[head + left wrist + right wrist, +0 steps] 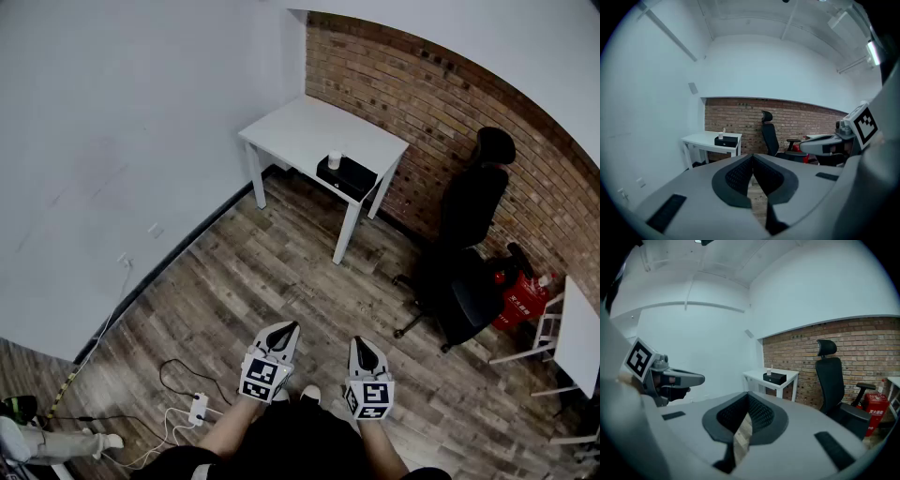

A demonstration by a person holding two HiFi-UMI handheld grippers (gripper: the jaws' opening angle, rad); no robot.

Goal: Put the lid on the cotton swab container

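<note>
Floor: matt wood planks. Wall: rough brick. Table: smooth, white. L tongs: matt grey plastic.

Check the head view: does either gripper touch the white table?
No: the left gripper and right gripper hang over the floor, far from the table.

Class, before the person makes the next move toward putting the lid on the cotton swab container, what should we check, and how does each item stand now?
1. Left gripper empty, jaws together: ok.
2. Right gripper empty, jaws together: ok.
3. White table within reach: not ok; it stands across the room.
4. Container found: ok; a small white container sits by the black box on the table.
5. Lid found: cannot tell; too small from here.
</note>
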